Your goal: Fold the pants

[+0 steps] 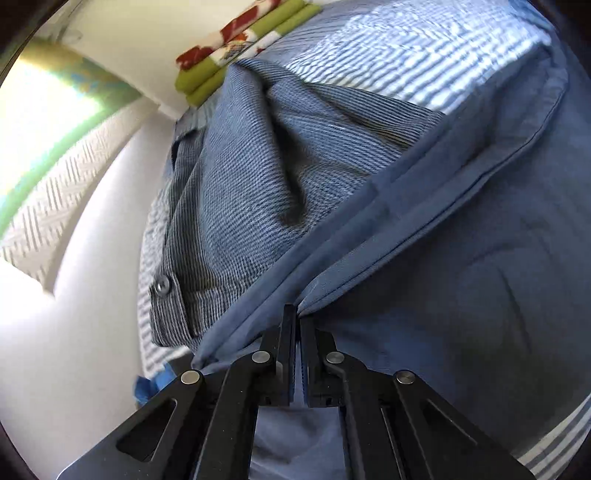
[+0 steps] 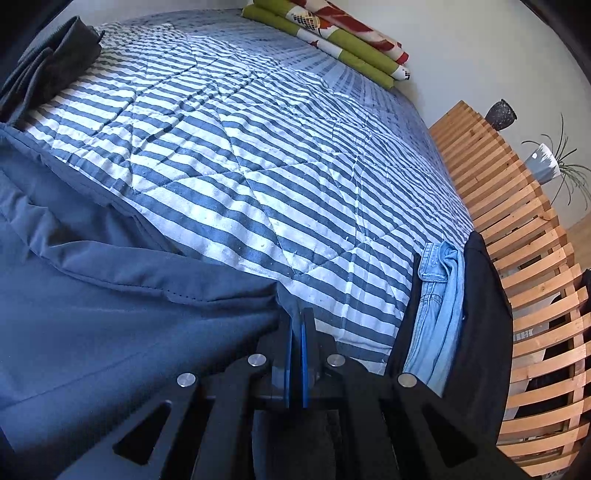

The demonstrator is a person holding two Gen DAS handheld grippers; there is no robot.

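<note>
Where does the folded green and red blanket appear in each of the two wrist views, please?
Left wrist view: the folded green and red blanket lies at the top, left of centre, against the white wall, beyond the grey corduroy garment.
Right wrist view: the blanket lies at the top, right of centre, at the far end of the bed.
Shared landmark: the striped blue and white quilt, which runs up to the blanket in both views.

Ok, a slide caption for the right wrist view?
Right claw shut on the blue pants at their edge, over a striped quilt.
</note>
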